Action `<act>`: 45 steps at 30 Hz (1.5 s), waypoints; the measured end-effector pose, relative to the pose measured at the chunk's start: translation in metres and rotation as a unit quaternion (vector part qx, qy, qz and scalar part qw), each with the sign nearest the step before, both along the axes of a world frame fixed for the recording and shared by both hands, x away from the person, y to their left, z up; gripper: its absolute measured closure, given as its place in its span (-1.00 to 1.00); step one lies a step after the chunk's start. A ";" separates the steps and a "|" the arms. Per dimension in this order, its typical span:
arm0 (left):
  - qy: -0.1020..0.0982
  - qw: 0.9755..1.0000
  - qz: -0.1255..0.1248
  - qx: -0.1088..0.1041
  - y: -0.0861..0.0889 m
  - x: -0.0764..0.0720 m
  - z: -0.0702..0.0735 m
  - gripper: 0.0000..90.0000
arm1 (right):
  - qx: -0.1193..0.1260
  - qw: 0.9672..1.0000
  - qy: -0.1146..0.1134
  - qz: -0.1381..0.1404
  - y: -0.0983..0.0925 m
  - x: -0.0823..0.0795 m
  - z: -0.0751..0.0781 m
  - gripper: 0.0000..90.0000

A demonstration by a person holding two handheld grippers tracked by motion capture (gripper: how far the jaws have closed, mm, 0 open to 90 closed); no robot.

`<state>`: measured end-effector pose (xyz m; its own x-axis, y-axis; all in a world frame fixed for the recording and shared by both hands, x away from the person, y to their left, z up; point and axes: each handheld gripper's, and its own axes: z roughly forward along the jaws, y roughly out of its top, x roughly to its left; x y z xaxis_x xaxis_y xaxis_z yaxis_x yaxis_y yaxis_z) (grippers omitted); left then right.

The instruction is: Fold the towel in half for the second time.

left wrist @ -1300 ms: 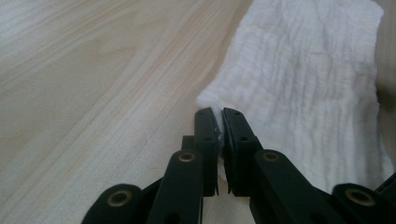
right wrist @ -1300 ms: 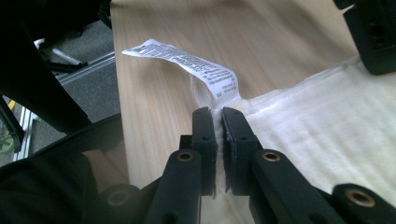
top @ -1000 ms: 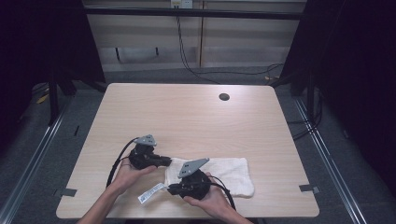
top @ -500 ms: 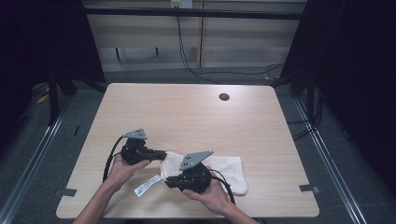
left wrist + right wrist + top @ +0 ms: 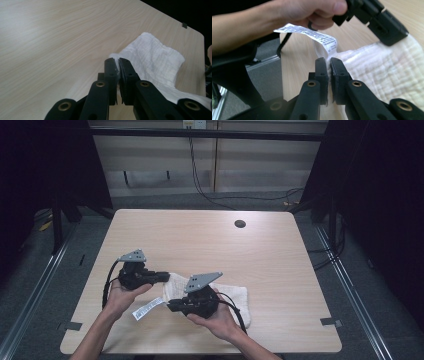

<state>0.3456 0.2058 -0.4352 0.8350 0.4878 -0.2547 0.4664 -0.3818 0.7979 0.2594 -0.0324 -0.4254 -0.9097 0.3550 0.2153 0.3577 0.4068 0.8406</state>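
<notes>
Gripping one edge of the white cloth (image 5: 220,292) at two spots: left gripper (image 5: 118,65) and right gripper (image 5: 329,65) are each clamped on the fabric. The rest is draped on the table (image 5: 200,240), the label (image 5: 312,35) hanging free, presumably so the cloth can be spread or folded.

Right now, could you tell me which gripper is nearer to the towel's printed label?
Right. The right gripper pinches the towel beside the label; the left gripper grips another edge.
</notes>
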 end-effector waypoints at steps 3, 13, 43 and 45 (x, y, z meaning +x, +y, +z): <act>-0.003 1.000 0.005 0.001 0.004 0.002 0.003 0.90 | 0.008 1.000 -0.005 -0.001 0.004 0.004 0.005 0.89; -0.024 0.999 0.024 -0.001 0.020 0.002 0.020 0.90 | 0.010 1.000 -0.019 0.012 0.028 0.011 0.017 0.89; -0.007 0.999 -0.049 0.016 -0.072 0.007 0.015 0.91 | 0.029 0.998 -0.037 -0.039 -0.033 -0.009 0.017 0.89; -0.007 0.998 -0.051 0.020 -0.081 0.008 0.013 0.91 | 0.023 0.998 -0.036 -0.042 -0.041 -0.011 0.015 0.89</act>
